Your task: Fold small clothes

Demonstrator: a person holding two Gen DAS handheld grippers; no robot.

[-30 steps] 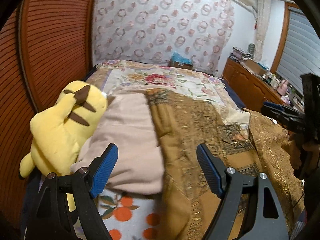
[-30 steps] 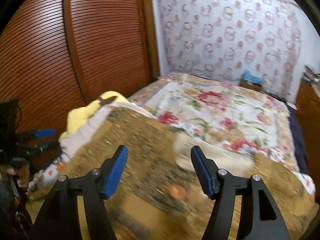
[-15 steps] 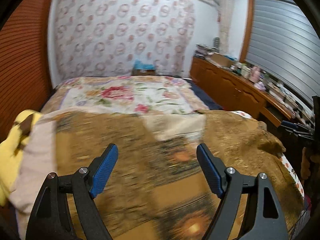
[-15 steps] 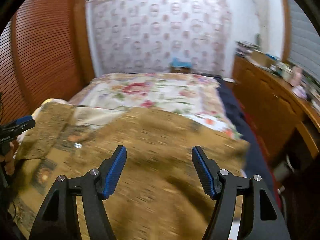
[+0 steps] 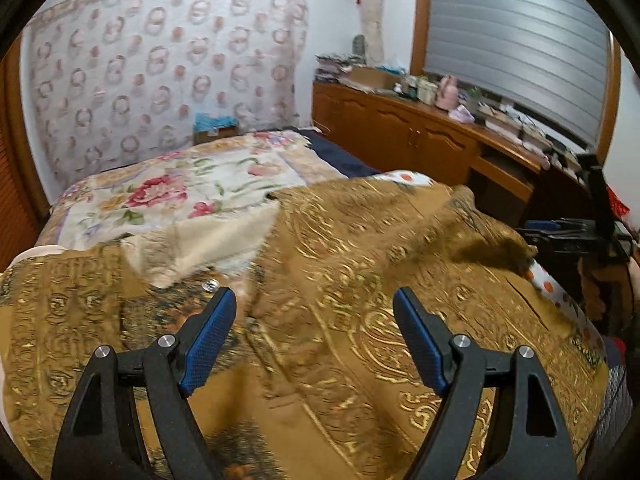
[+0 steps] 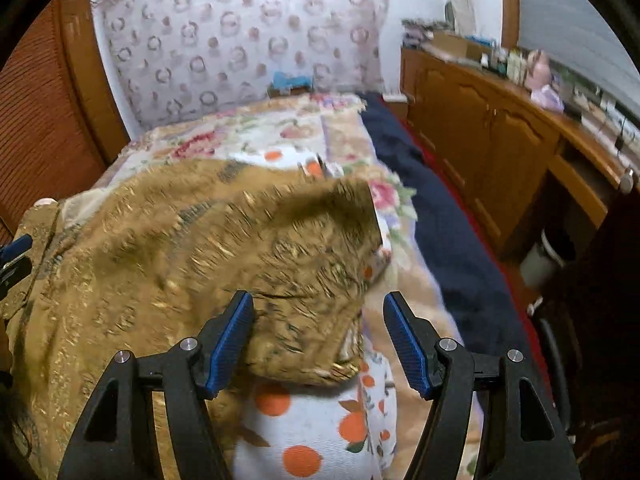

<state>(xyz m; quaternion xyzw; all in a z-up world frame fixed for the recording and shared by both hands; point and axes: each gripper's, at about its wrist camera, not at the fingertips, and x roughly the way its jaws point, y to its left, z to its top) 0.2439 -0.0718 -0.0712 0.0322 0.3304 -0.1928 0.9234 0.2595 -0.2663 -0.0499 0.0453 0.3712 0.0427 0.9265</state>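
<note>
Left wrist view shows the gold brocade garment (image 5: 340,280) spread wide over the bed (image 5: 180,184), covering its near half from the left edge across to the right. Its cloth looks thick and woven, with raised metallic patterning — probably heavier and stiffer than plain cotton, yet still limp enough to drape and crease. A pale lining (image 5: 208,244) shows where a flap lies turned back near the middle, beside a small silvery snap (image 5: 211,285). From the right wrist view, the garment's right corner (image 6: 320,248) is humped up and blurred, lying over an orange-dotted white cloth (image 6: 320,432).

I judge the edges and corners to be the best holds: a pinch at a hem should keep the layers together, whereas a mid-panel grab would bunch the fabric.

Left gripper (image 5: 316,340) hovers above the middle of the garment, fingers apart and empty. Right gripper (image 6: 318,340) is likewise spread, its left finger close by the raised corner — whether touching, I cannot tell.

Beyond lie the floral bedspread (image 5: 172,188) and, along the right, a wooden cabinet (image 5: 420,140).
</note>
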